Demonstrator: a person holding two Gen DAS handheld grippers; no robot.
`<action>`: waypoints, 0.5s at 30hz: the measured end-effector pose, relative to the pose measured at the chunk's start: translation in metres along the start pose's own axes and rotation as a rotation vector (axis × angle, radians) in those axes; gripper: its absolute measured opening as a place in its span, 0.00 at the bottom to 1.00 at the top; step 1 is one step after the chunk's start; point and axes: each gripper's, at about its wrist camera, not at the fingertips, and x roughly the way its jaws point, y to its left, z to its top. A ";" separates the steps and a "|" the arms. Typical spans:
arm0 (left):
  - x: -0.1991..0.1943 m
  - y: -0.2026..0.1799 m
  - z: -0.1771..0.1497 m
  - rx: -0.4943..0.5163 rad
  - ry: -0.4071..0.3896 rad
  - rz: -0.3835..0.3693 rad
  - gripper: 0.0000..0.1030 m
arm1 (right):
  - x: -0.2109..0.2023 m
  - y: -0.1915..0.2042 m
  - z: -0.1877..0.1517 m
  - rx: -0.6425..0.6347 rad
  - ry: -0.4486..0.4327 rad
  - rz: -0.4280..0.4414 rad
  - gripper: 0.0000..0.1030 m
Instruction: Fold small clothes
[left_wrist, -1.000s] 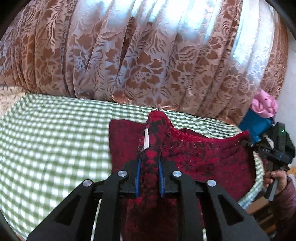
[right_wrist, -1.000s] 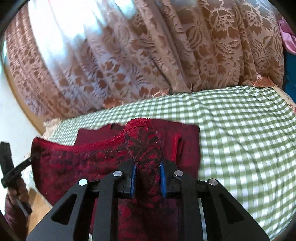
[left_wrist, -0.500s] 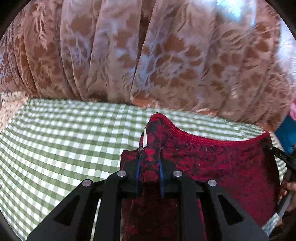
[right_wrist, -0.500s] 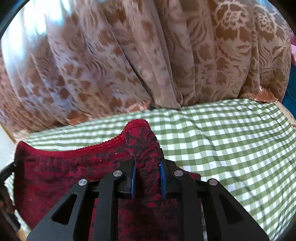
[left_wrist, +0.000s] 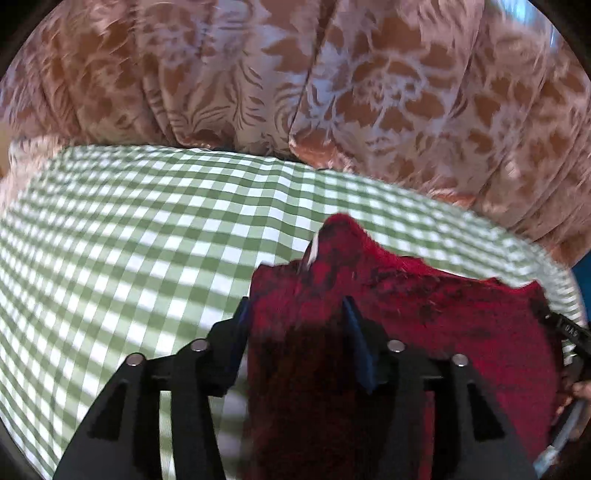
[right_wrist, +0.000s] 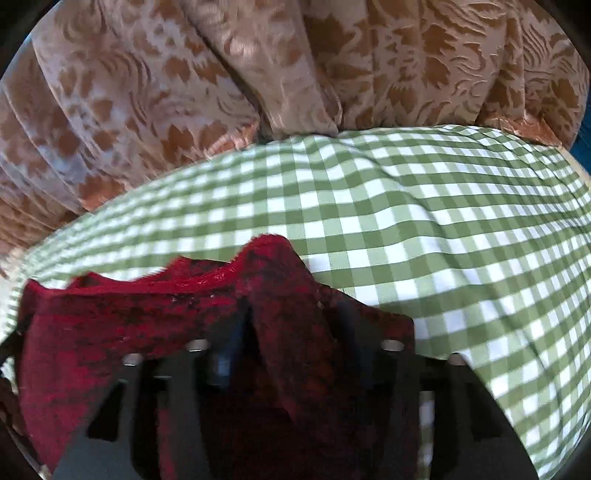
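Left wrist view: the left gripper (left_wrist: 297, 314) has its blue-padded fingers (left_wrist: 242, 321) spread apart, with the dark red, black-patterned knit garment (left_wrist: 424, 325) lying slack between and over them, not pinched. The garment rests on the green-and-white checked cloth (left_wrist: 147, 240), its upper edge running right toward the black tip of the right gripper (left_wrist: 565, 328) at the frame's edge. A small white label (left_wrist: 312, 253) shows at the raised peak of the fabric. A brown floral-patterned curtain (left_wrist: 295, 81) hangs behind the cloth. Right wrist view: the same garment (right_wrist: 110, 317) drapes over the right gripper (right_wrist: 291, 332), covering much of its fingers (right_wrist: 225, 354); these stand apart with a ridge of fabric loose between them. The garment lies at the near left of the checked cloth (right_wrist: 424, 221), with the curtain (right_wrist: 258, 66) beyond. Both views are motion-blurred.
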 end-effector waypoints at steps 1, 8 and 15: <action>-0.012 0.005 -0.007 -0.003 -0.016 -0.005 0.54 | -0.012 -0.003 -0.004 0.009 -0.015 0.024 0.72; -0.077 0.040 -0.087 -0.021 -0.020 -0.124 0.62 | -0.090 -0.051 -0.081 0.085 -0.019 0.234 0.72; -0.101 0.047 -0.139 -0.072 0.036 -0.236 0.61 | -0.110 -0.070 -0.151 0.109 0.030 0.246 0.62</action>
